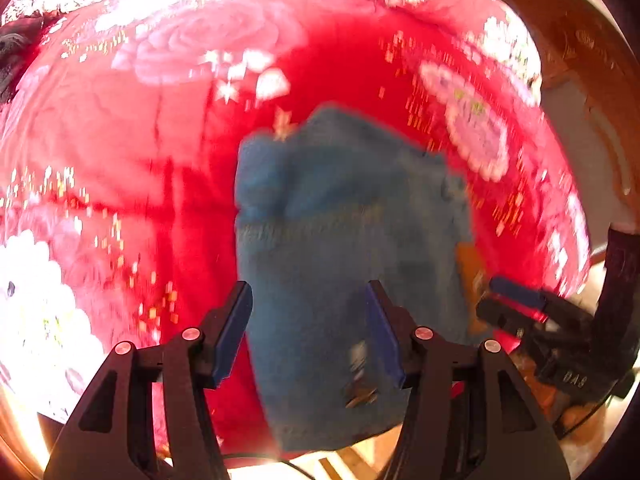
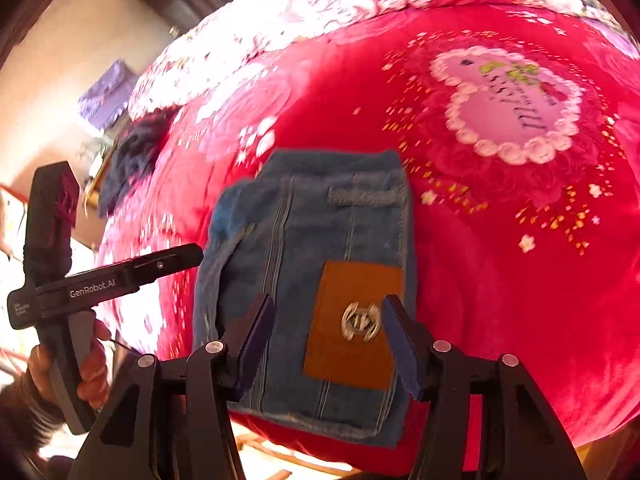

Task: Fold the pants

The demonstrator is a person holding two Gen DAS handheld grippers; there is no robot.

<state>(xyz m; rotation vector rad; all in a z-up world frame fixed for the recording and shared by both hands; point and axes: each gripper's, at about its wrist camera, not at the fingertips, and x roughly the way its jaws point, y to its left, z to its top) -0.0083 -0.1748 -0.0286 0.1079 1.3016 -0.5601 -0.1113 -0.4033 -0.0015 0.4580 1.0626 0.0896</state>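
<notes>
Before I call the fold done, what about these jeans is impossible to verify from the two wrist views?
- Folded jeans, underside and inner layers: hidden by the top layer, both views.
- Jeans' near edge: partly behind the right hand-held gripper.
- Left wrist view: motion blur smears seams and the brown patch.

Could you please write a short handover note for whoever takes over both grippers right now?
Left gripper: jaws apart, nothing held, above the pants.
Right gripper: jaws apart, nothing held, over the brown patch.
Jeans: folded into a compact bundle on the red blanket, near its front edge.
Done: folding looks finished.
Left: probably only checking or tidying the bundle, then drawing both grippers away.
</notes>
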